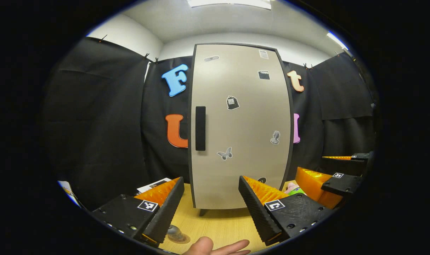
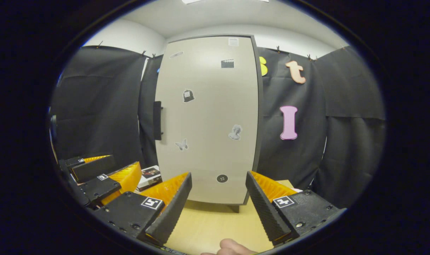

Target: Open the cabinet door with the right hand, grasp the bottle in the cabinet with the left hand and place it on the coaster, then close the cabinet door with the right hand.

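Ahead, shut cabinet door [image 1: 239, 124], stickers [image 1: 232, 103].

Ahead of the left gripper [image 1: 209, 209], beyond its parted jaws, the cabinet [image 1: 239, 124] stands on the table [image 1: 218, 226], its handle [image 1: 200, 128] on the door's left edge. The right gripper [image 1: 337, 180] sits off to the right of those jaws.

- A staged recording booth in a plain room, not a lived-in home.
- Black cloth [image 1: 105, 117] clipped up as walls, with white room walls [image 1: 130, 35] above.
- Ceiling light panel [image 1: 229, 3] overhead.
- A lone cabinet [image 1: 239, 127] with stickers stands on a light wooden table [image 1: 218, 223].
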### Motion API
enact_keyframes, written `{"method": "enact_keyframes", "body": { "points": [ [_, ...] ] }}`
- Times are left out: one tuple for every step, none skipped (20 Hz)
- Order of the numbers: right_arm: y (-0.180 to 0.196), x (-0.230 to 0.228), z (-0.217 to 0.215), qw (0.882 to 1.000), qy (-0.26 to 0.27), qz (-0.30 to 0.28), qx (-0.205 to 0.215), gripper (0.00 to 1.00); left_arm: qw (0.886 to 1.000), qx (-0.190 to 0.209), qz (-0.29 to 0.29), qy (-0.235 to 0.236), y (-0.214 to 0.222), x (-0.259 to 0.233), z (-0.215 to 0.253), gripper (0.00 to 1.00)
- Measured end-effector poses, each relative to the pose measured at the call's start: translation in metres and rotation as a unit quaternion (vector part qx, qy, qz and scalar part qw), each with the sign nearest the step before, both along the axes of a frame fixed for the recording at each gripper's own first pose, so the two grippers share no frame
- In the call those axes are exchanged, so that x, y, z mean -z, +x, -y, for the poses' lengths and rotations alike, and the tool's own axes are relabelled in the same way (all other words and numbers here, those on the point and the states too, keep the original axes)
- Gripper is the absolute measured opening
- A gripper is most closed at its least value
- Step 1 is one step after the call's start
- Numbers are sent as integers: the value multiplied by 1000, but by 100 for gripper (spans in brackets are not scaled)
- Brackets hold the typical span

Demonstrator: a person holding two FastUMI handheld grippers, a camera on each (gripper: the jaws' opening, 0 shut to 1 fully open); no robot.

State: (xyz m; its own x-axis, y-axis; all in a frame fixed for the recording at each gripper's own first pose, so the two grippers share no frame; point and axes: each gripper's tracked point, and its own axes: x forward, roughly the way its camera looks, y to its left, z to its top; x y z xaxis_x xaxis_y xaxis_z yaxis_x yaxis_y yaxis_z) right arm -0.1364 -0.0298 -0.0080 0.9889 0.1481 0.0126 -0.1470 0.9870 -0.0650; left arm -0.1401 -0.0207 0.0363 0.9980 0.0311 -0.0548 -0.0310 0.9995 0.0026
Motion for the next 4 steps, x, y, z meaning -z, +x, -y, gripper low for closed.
{"method": "enact_keyframes", "body": {
  "points": [
    [0,0,1,1000,1,0,-1,98,1000,2,-1,1,-1,2,1,93],
    [-1,1,1,1000,2,0,-2,98,1000,2,-4,2,-3,3,1,93],
    [-1,2,2,1000,2,-2,-2,98,1000,1,-6,2,-4,4,2,93],
    [-2,3,3,1000,2,-5,-2,94,1000,2,-9,1,-6,5,3,93]
  ]
}}
